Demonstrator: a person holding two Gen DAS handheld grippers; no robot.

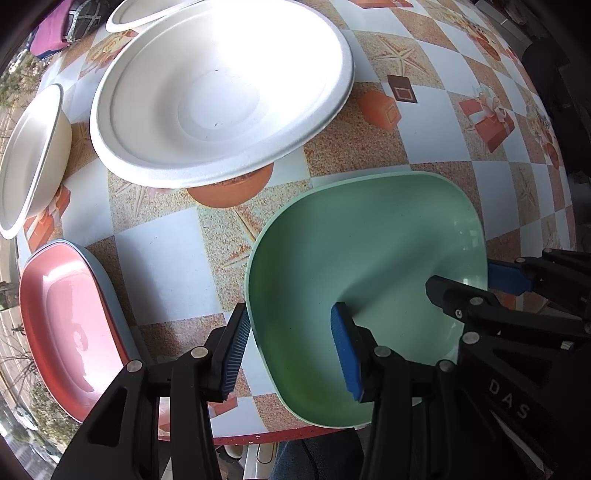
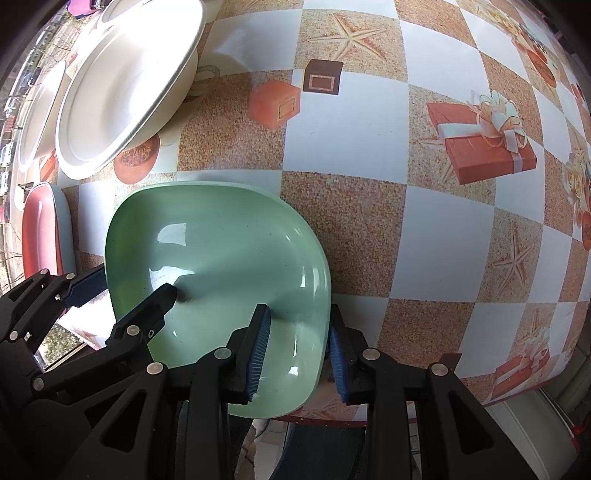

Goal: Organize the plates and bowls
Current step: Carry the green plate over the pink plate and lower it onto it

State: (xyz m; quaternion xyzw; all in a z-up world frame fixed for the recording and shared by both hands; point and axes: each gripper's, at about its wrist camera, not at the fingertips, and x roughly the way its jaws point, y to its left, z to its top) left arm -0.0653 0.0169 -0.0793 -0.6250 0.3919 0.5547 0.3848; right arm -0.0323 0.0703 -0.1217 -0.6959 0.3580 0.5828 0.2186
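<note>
Two hand-held grippers meet on a green bowl point(image 2: 221, 251) at the near edge of a table point(image 2: 347, 122) covered in a checked cloth. The bowl's near rim reaches out past that edge.

In the right wrist view the right gripper point(image 2: 299, 314) straddles the bowl's rim at 4 o'clock, with one blue pad inside and one just outside. Whether those pads press the wall cannot be told. The same view catches the other tool coming in from 9 o'clock, with a black finger down in the bowl's hollow and a blue pad outside the rim.

The left wrist view shows the left gripper point(image 1: 291, 314) gripping the bowl's rim at 8 o'clock. Its outer pad is against the edge and its inner pad is on the sloping wall. Here the right tool enters from 3 o'clock.

Only the left view shows the whole spread of other dishes. A large white bowl point(image 1: 221, 92) sits at 12 o'clock, just beyond the green one. A second white bowl point(image 1: 29, 155) is at 10 o'clock, and the rim of a third point(image 1: 147, 13) is at the top edge. A pink dish point(image 1: 70, 325) is nested in a pale blue one at 8 o'clock, near the left gripper's outer finger. The right view squeezes these into its left margin and gives most of its frame to the cloth's starfish and gift-box prints.
</note>
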